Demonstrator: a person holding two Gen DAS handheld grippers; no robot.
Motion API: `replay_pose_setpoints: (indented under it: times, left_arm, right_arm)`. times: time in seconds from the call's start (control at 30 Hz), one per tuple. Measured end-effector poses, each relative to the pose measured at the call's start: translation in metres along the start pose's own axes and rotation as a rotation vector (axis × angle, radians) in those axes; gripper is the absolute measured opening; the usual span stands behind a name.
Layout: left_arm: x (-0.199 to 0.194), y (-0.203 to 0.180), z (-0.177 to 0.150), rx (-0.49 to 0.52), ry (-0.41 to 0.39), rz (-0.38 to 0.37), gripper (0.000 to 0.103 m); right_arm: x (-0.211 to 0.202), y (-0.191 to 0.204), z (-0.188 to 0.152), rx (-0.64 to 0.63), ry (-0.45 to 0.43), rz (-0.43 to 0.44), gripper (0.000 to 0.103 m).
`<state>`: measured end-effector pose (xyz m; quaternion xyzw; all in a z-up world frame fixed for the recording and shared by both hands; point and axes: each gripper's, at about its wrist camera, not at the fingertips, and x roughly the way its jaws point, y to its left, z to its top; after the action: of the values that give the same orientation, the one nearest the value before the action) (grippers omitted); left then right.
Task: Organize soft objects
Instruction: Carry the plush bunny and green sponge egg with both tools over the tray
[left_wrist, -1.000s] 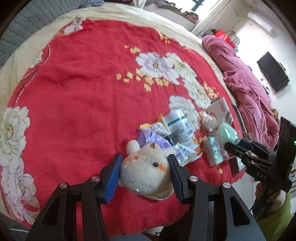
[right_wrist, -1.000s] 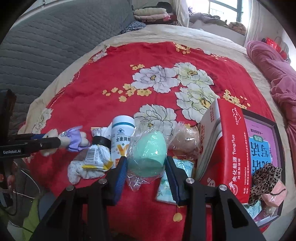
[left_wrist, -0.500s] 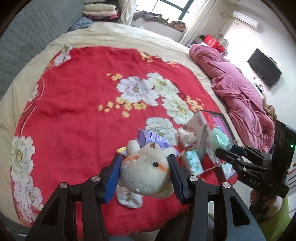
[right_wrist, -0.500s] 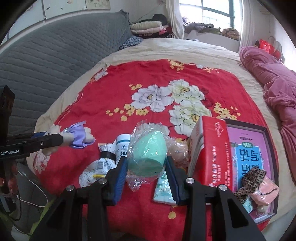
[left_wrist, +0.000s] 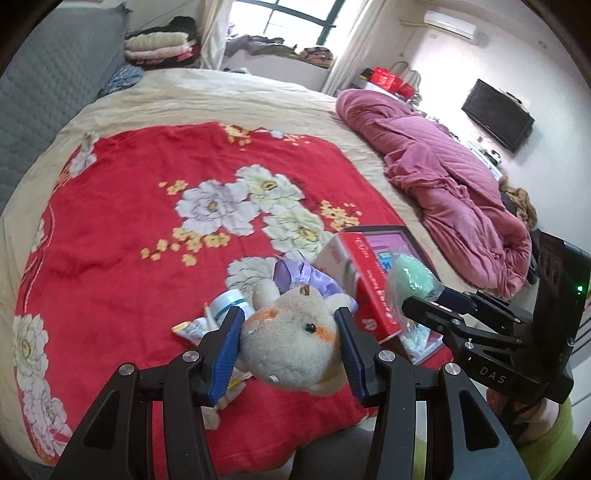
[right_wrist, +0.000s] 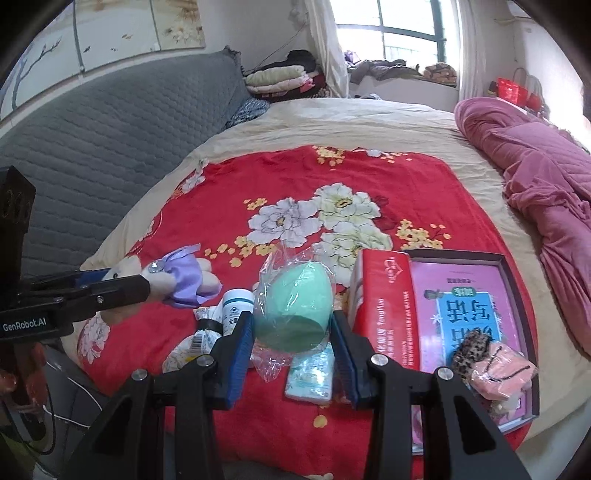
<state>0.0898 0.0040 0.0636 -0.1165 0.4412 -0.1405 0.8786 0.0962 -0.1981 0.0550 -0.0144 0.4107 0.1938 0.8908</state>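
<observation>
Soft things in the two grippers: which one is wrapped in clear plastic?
The green sponge in the right gripper; the plush toy in the left gripper is bare.

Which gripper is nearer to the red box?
Right. The right gripper, holding the bagged green sponge, sits just beside the red box; the left gripper, holding the plush toy, is farther off.

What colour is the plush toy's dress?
Lilac purple, satin-like; the plush toy's dress shows best in the right wrist view.

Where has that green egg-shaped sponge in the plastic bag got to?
The green sponge is clamped in the right hand-held gripper, held above the red blanket, with the red box to its right and the white bottle to its left.
</observation>
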Motion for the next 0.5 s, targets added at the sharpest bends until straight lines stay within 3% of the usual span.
replay_pose_setpoints:
  times: [0.5]
  left_arm:
    - [0.016,-0.075,0.015,0.098,0.008,-0.062,0.052]
  right_arm:
    - [-0.049,-0.067,-0.008,0.116,-0.075,-0.073,0.042]
